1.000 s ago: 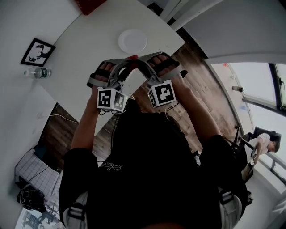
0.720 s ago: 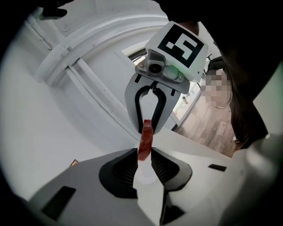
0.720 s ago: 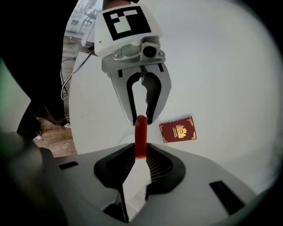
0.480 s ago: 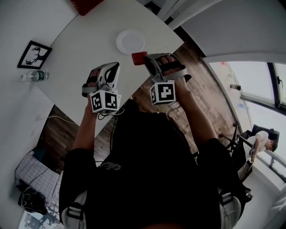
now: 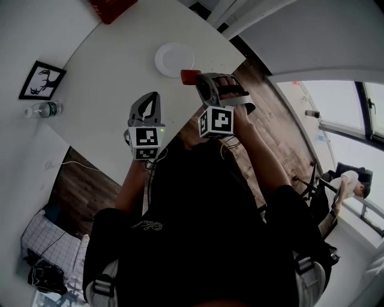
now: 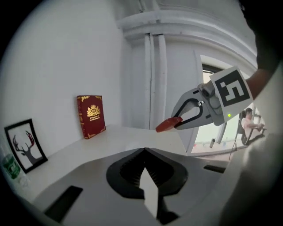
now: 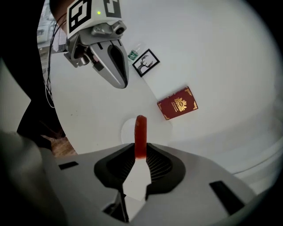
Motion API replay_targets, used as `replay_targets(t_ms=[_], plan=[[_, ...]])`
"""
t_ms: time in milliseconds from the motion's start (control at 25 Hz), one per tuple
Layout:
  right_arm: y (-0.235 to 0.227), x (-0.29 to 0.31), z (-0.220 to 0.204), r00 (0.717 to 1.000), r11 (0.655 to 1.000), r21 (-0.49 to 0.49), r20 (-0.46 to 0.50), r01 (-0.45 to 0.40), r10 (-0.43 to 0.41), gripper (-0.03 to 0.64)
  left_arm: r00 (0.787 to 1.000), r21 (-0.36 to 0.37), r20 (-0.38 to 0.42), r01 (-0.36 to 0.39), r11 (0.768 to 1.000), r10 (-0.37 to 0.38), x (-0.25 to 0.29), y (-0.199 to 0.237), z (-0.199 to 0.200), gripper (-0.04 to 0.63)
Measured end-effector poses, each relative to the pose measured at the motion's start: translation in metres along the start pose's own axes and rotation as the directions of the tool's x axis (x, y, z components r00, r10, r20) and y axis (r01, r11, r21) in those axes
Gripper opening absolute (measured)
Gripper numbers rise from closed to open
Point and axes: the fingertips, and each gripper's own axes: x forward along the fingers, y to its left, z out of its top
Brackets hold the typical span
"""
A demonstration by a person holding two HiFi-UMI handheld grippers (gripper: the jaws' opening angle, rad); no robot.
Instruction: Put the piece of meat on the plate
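The right gripper (image 7: 140, 154) has its jaws clamped on the meat (image 7: 140, 132), which sticks out past their tips on edge, in the air. Just beyond and below the tips, the plate (image 7: 127, 130) lies on the surface (image 7: 88, 115). The left gripper (image 6: 143, 152) hangs alongside, its jaws pressed together with nothing between them. A book (image 6: 91, 115) stands well ahead of them.

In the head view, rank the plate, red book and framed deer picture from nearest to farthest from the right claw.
1. Plate, just beyond the right claw.
2. Red book, far table edge.
3. Framed deer picture, far left by the wall.
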Motion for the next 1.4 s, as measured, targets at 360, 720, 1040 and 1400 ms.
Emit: replay_targets(t_ms=[360, 720, 1040, 1400], plan=[[0.016, 0.040, -0.011, 0.996, 0.996, -0.017, -0.002, -0.087, 0.087, 0.091, 1.000, -0.169, -0.020, -0.021, 0.985, 0.018, 0.021, -0.010, -0.012, 0.003], [0.013, 0.098, -0.006, 0.990, 0.990, -0.021, -0.017, -0.140, 0.140, 0.091, 0.993, -0.221, -0.063, -0.113, 0.969, 0.101, 0.035, 0.010, -0.023, 0.003], [0.015, 0.136, -0.017, 0.986, 0.986, -0.031, -0.032, -0.165, 0.164, 0.091, 0.989, -0.235, -0.100, -0.131, 0.963, 0.110, 0.041, 0.004, -0.029, 0.003], [0.024, 0.154, -0.019, 0.981, 0.976, -0.113, -0.067, -0.189, 0.182, 0.091, 0.985, -0.309, -0.102, -0.164, 0.937, 0.138, 0.041, 0.002, -0.033, 0.003]])
